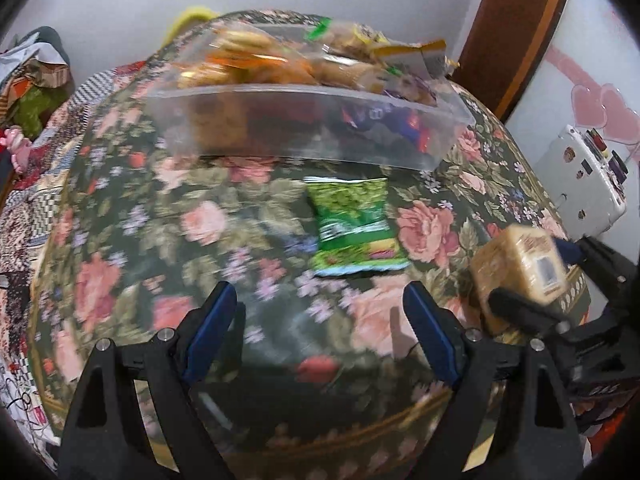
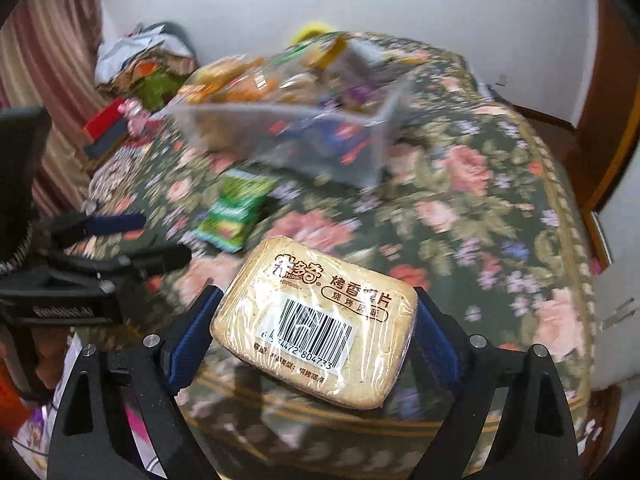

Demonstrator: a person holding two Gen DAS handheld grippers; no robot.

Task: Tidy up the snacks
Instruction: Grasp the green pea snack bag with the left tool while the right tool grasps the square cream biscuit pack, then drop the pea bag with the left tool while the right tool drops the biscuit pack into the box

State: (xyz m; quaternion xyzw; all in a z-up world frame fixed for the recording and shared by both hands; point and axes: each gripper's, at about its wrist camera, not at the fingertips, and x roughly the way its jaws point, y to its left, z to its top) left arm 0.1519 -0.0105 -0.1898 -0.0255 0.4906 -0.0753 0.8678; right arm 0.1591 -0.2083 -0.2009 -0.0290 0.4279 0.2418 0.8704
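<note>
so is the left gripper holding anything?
No, the left gripper is open and empty above the tablecloth, short of the green packet.

Floral-cloth table [image 1: 120,240]: clear snack bin [image 1: 312,128], green packet [image 1: 354,226].

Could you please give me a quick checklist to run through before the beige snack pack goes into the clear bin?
1. Right gripper shut on beige snack pack: ok.
2. Pack lifted off the floral tablecloth: ok.
3. Clear bin open on top: ok.
4. Space left inside the bin: cannot tell, it already holds many snacks.
5. Left gripper open and holding nothing: ok.
6. Green snack bag lies outside the bin, short of it: not ok.
</note>
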